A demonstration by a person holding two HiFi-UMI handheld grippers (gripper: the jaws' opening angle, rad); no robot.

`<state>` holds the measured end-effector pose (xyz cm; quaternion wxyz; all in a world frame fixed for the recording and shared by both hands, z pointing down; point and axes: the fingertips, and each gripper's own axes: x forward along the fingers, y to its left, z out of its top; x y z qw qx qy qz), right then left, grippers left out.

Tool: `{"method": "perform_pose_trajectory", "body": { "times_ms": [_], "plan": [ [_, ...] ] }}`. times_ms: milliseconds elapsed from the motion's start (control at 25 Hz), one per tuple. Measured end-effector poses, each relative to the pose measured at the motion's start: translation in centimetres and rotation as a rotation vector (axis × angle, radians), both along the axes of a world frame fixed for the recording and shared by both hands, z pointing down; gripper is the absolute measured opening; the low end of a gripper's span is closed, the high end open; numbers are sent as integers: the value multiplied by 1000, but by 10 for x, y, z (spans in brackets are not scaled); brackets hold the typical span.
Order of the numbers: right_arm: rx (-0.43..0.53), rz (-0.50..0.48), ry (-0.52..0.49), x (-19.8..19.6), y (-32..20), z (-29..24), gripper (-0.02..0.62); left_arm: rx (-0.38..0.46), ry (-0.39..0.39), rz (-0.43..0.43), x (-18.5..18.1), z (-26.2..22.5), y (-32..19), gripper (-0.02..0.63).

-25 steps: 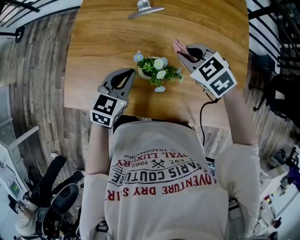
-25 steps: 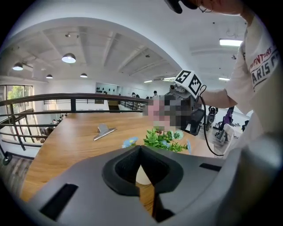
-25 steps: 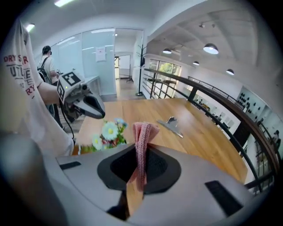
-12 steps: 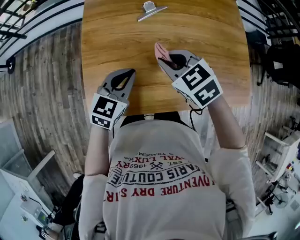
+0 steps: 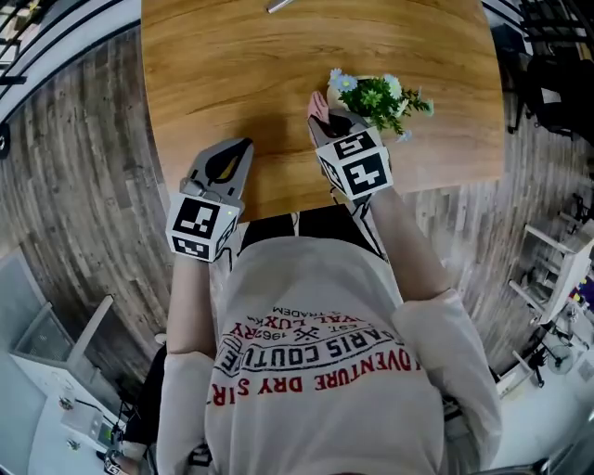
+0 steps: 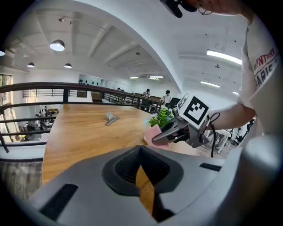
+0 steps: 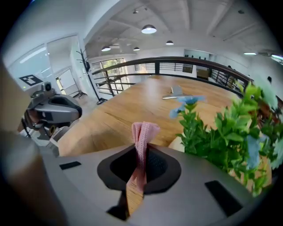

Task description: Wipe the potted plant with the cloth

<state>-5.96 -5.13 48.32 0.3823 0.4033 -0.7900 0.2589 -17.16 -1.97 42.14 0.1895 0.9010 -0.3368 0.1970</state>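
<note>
The potted plant (image 5: 379, 94), green leaves with pale blue and white flowers in a cream pot, stands on the wooden table (image 5: 232, 74) near its front right. My right gripper (image 5: 321, 109) is shut on a folded pink cloth (image 5: 318, 100) just left of the plant. In the right gripper view the cloth (image 7: 141, 137) sticks up between the jaws, with the plant (image 7: 223, 137) close on the right. My left gripper (image 5: 245, 145) is shut on nothing, over the table's front edge and well left of the plant. From there I see the cloth (image 6: 153, 134) and plant (image 6: 161, 118).
A metal clip (image 6: 110, 118) lies farther back on the table, cut off at the head view's top edge (image 5: 278, 6). Wood-plank floor surrounds the table. A railing (image 7: 177, 62) runs beyond the table's far side.
My right gripper has carried the cloth from the plant's right side round to its left side. The head view has swung. The left gripper has hardly moved.
</note>
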Motion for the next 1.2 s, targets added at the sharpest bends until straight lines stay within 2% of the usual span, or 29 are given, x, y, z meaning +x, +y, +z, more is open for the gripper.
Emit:
{"method": "perform_pose_trajectory", "body": {
  "times_ms": [160, 360, 560, 840, 1200],
  "plan": [
    [6, 133, 8, 5, -5, 18, 43, -40, -3, 11, 0, 15, 7, 15],
    [63, 288, -38, 8, -17, 15, 43, -36, -36, 38, -4, 22, 10, 15],
    [-15, 479, -180, 11, -14, 17, 43, -31, -38, 46, -13, 22, 1, 15],
    [-39, 552, -189, 24, -2, 22, 43, 4, -17, 76, -7, 12, -13, 15],
    [-70, 594, -184, 51, 19, 29, 43, 1, -9, 125, 16, 12, -4, 15]
  ]
}}
